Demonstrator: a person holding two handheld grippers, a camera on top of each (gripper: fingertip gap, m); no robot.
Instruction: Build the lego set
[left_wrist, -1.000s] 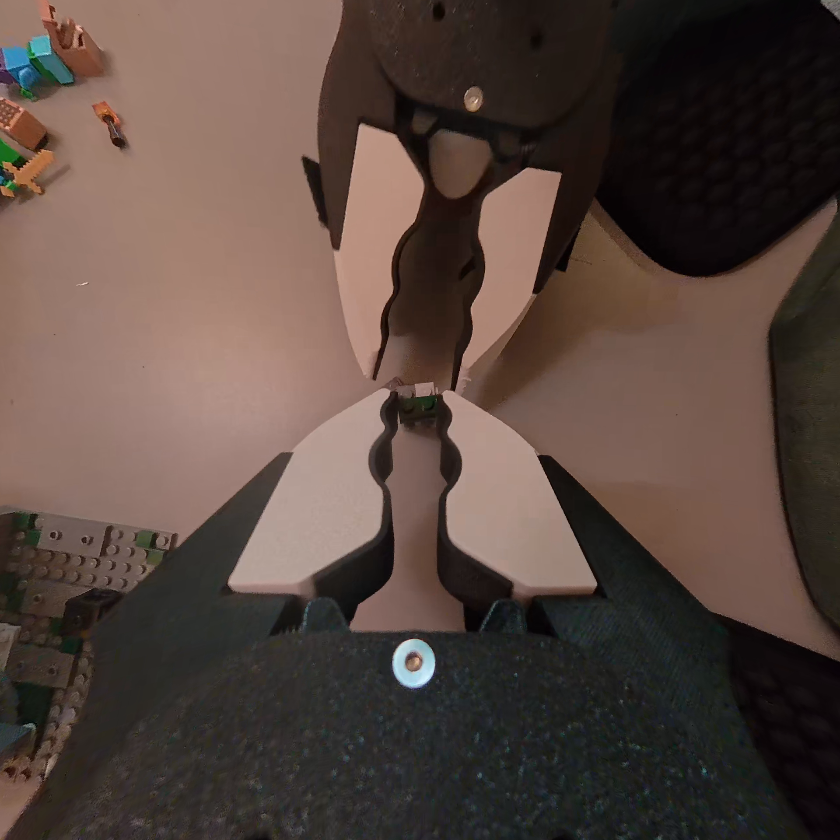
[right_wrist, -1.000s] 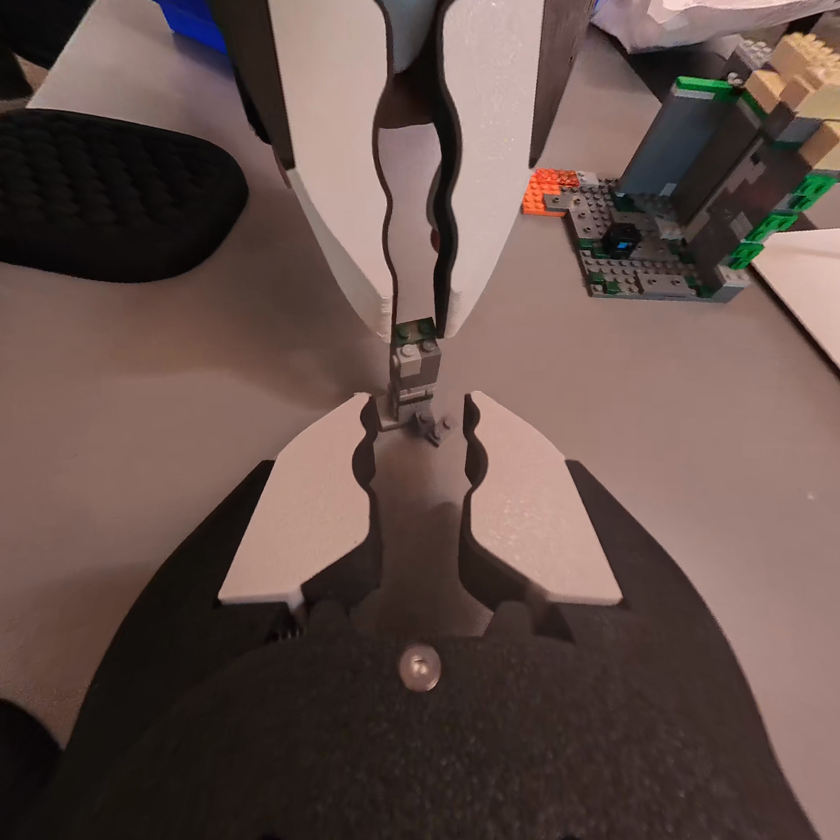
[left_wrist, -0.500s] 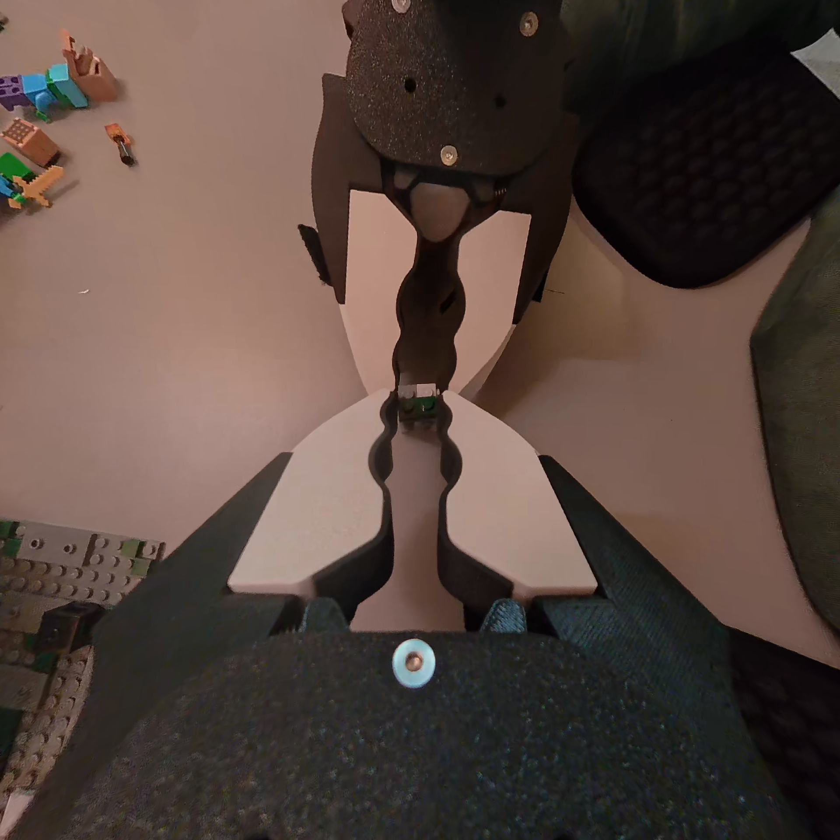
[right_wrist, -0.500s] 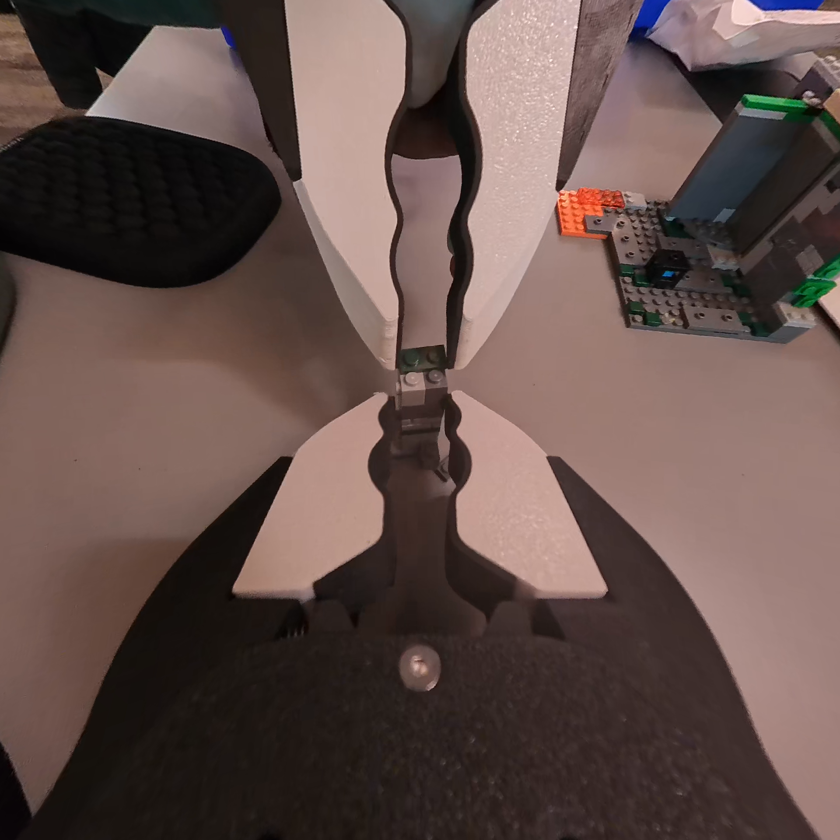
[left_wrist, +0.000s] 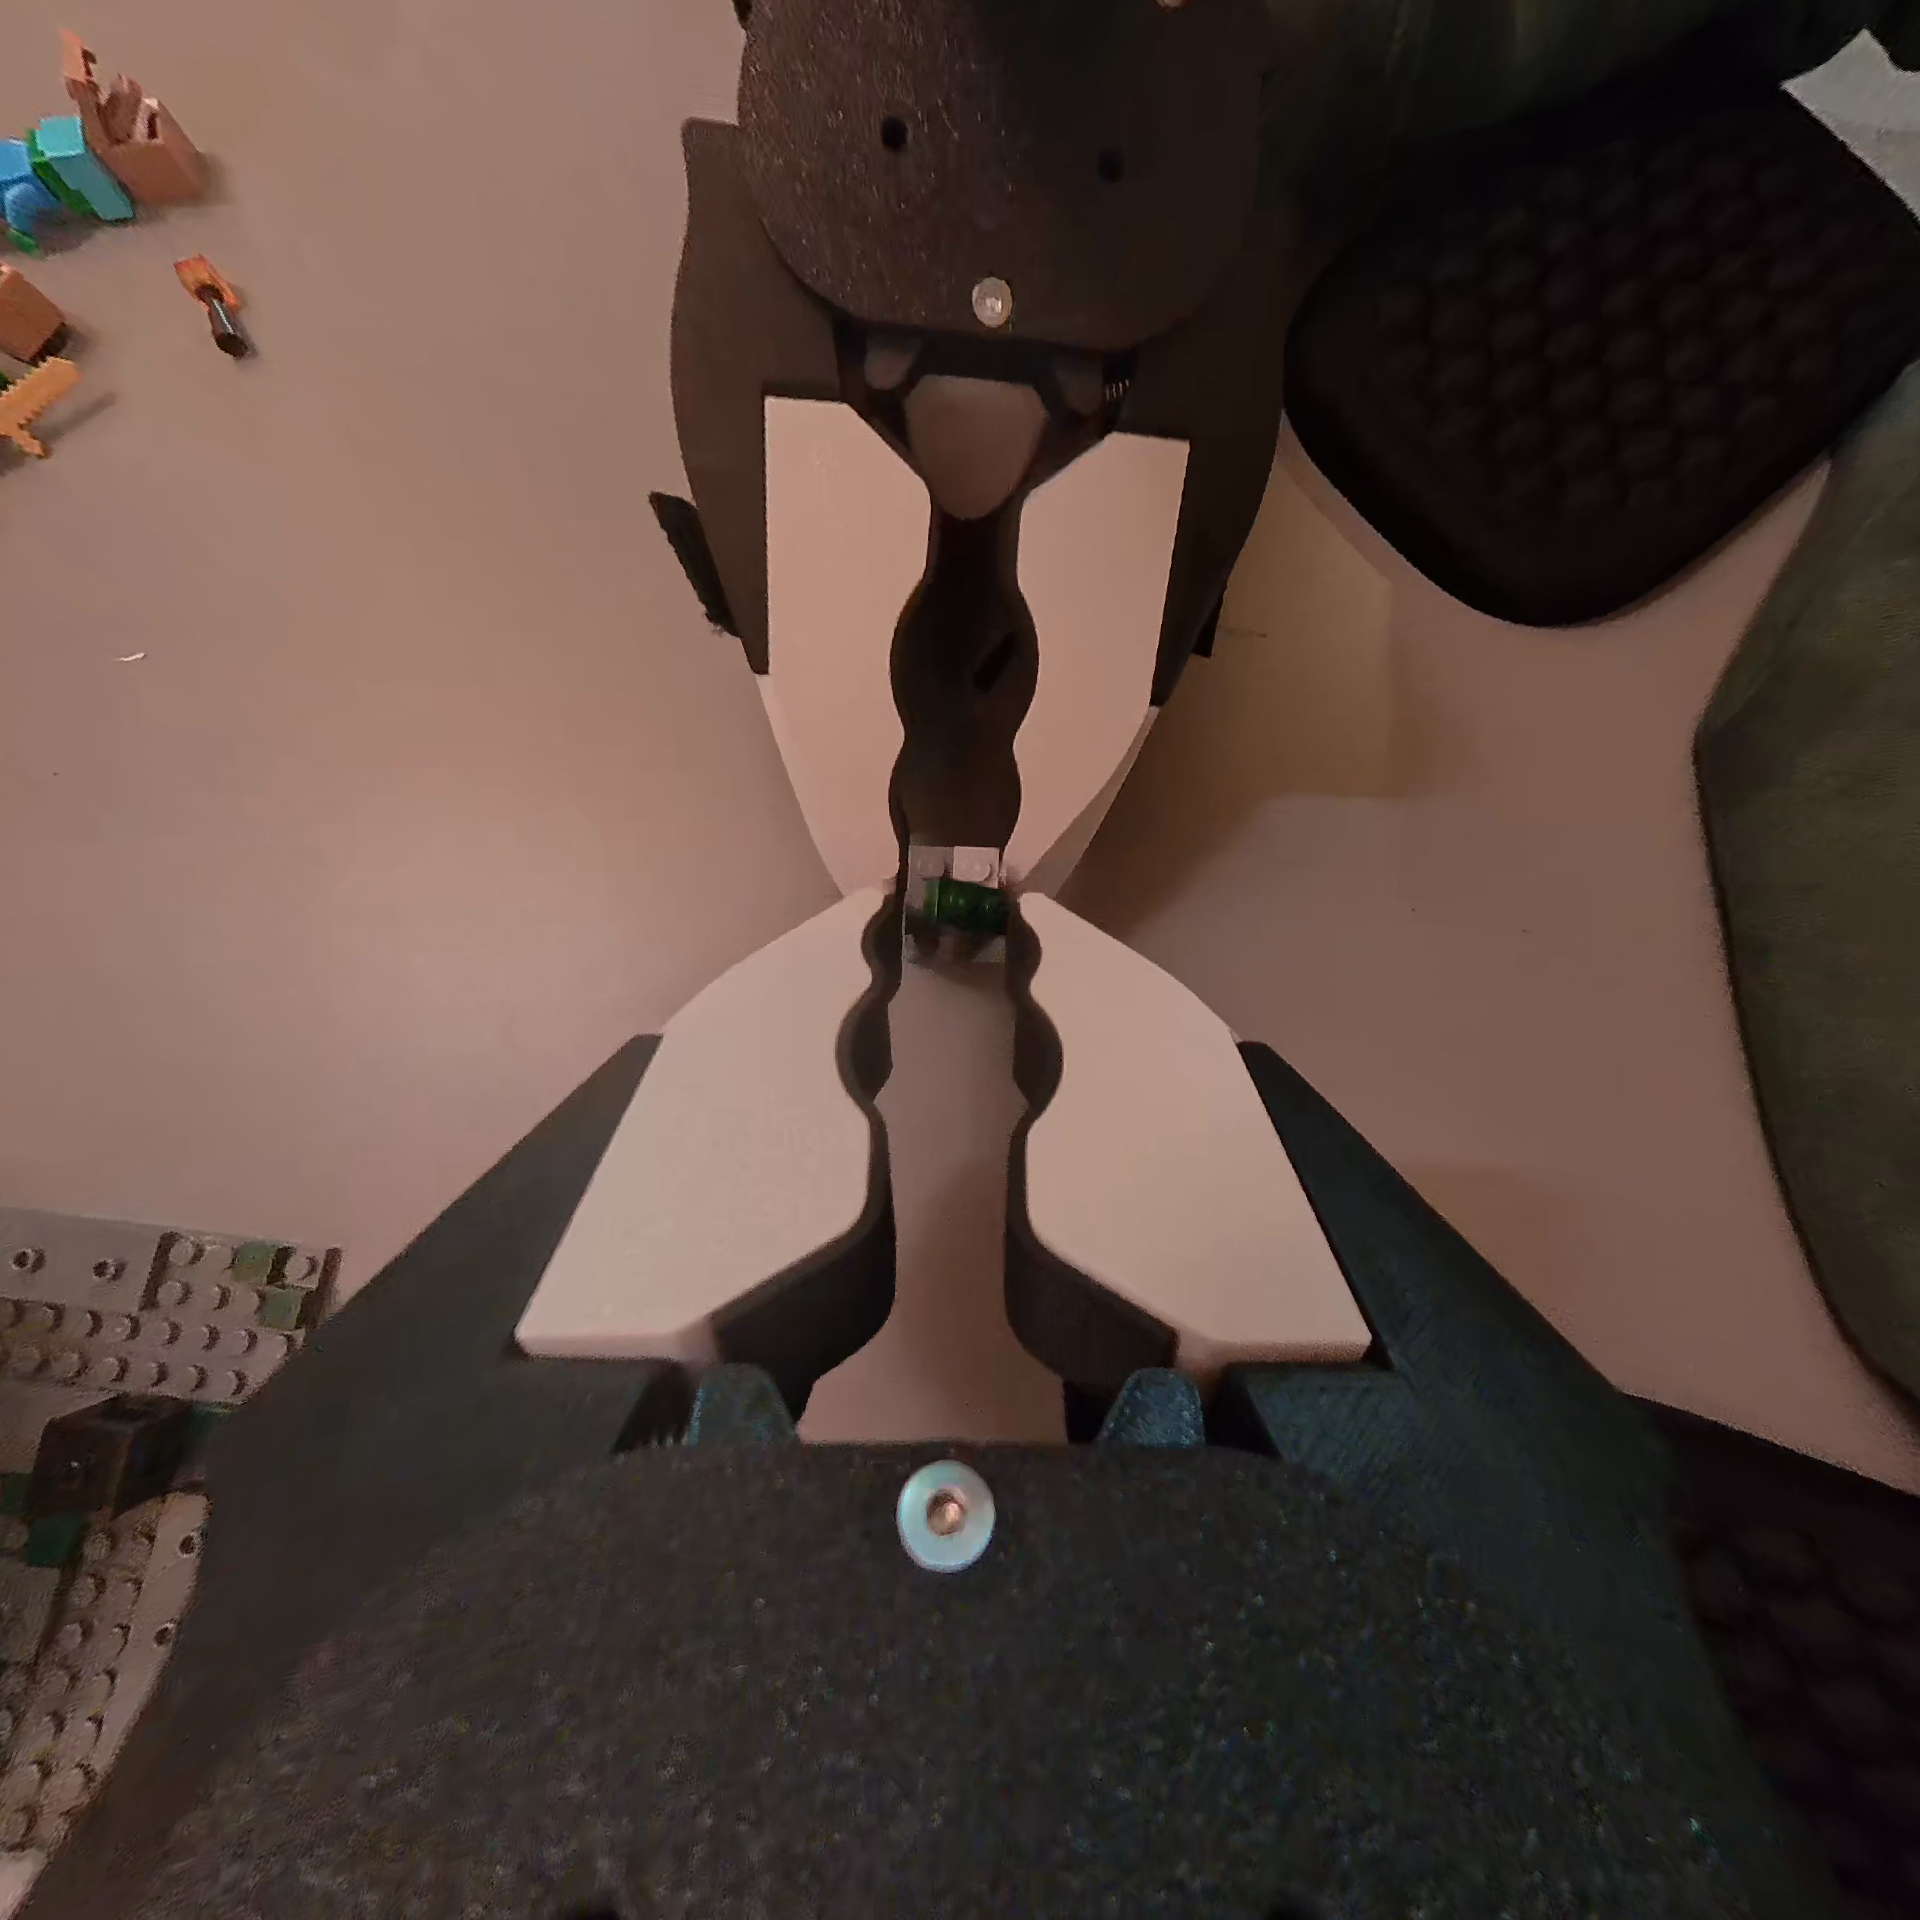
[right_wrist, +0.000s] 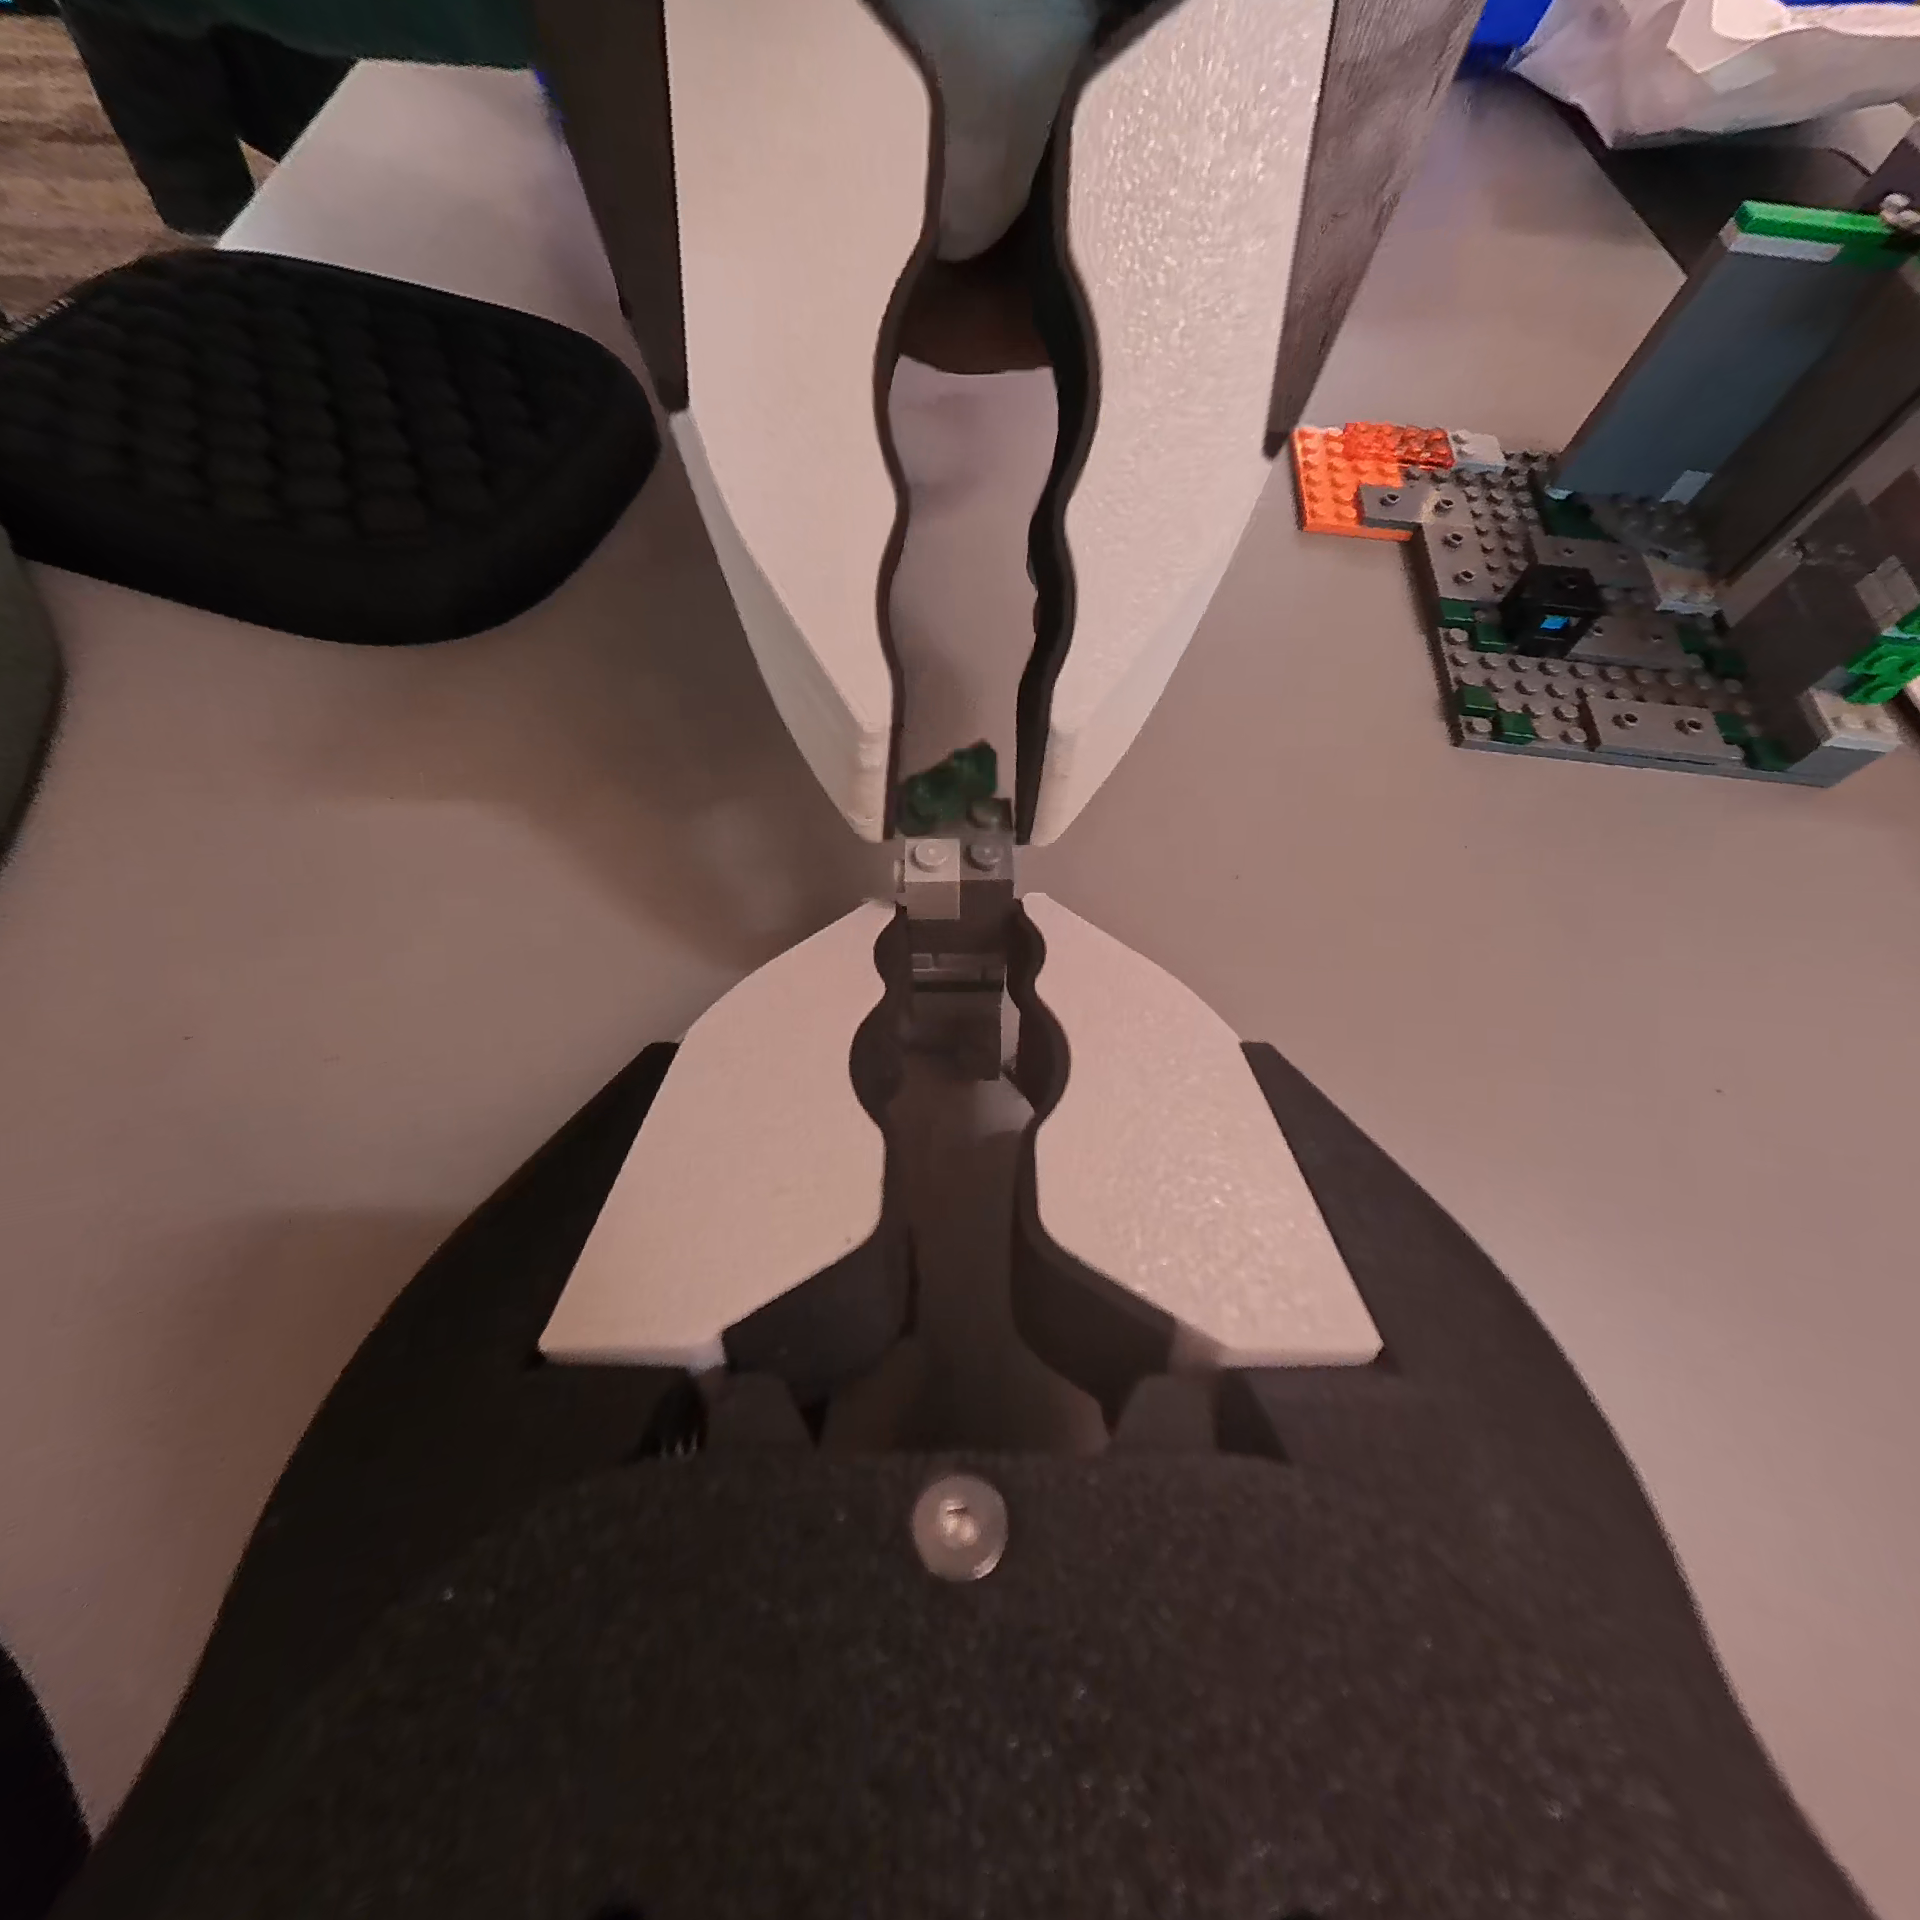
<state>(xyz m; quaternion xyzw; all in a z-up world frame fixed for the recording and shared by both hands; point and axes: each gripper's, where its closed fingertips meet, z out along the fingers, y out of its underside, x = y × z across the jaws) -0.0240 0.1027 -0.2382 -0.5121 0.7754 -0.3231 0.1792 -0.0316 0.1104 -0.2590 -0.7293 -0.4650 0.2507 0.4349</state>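
Mid-build, by the look of it. Nearest in the right wrist view, right gripper (right_wrist: 954, 940) clenched on a small grey sub-assembly (right_wrist: 956, 935), a short stack of grey and dark bricks held off the worktop (right_wrist: 416, 935), its studded light grey top poking out past the fingertips. Directly beyond, tip to tip, left gripper (right_wrist: 956, 821) clenched on the dark green piece (right_wrist: 951, 795) at that stack's far end, so one little stack bridged between both grippers, touching each. In the left wrist view the same meeting from the other side: left gripper (left_wrist: 956, 925) pinching the green piece (left_wrist: 966, 902), right gripper (left_wrist: 956, 852) just past it with grey studs showing between its tips. Whether the green piece is fully seated on the grey stack, impossible to tell; probably being pressed home. Farther off, toward the right edge of the worktop in the right wrist view, the main model (right_wrist: 1662, 603): a grey studded baseplate with green patches, an orange plate at its corner, a small black block, tall grey walls already raised. Well apart, at the far left corner in the left wrist view, loose pieces (left_wrist: 94, 177) waiting, brown, teal and tan. Still left, judging from this: joining the stack to the model and using up those loose parts.
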